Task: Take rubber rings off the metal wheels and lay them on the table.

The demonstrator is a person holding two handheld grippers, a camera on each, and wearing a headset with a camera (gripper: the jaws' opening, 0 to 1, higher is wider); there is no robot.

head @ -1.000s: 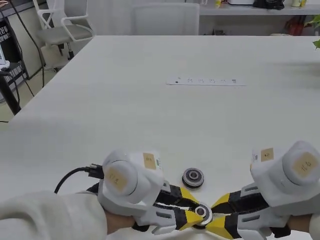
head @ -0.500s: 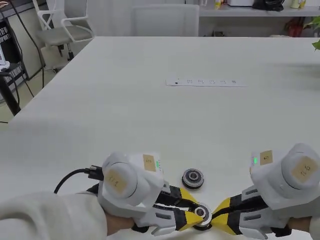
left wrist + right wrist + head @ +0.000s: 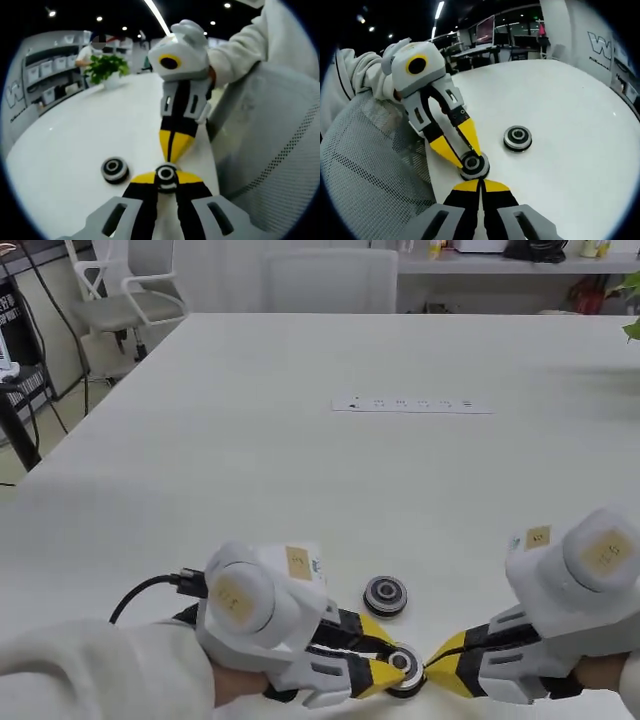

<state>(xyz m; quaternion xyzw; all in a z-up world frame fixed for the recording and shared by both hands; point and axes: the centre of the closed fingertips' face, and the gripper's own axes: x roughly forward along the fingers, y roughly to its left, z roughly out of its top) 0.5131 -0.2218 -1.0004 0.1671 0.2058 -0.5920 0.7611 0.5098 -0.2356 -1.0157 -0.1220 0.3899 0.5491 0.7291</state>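
Observation:
A metal wheel with a black rubber ring (image 3: 404, 664) sits at the table's near edge, and my left gripper (image 3: 393, 665) is shut on it from the left. In the left gripper view the wheel (image 3: 166, 176) sits between the yellow jaw tips. My right gripper (image 3: 431, 668) comes in from the right, shut, with its tips against the wheel's rim (image 3: 473, 165). I cannot tell whether they pinch the ring. A second ringed wheel (image 3: 386, 595) lies flat just beyond, free of both grippers.
A white power strip (image 3: 412, 403) lies mid-table, far from the work. The white table (image 3: 300, 470) stretches open beyond the wheels. A black cable (image 3: 140, 592) trails from the left gripper. A grey mesh chair back (image 3: 375, 170) stands at the near table edge.
The right gripper's jaws have closed at the held wheel's rim, and its body has shifted a little right and down. The left gripper and both wheels have stayed put.

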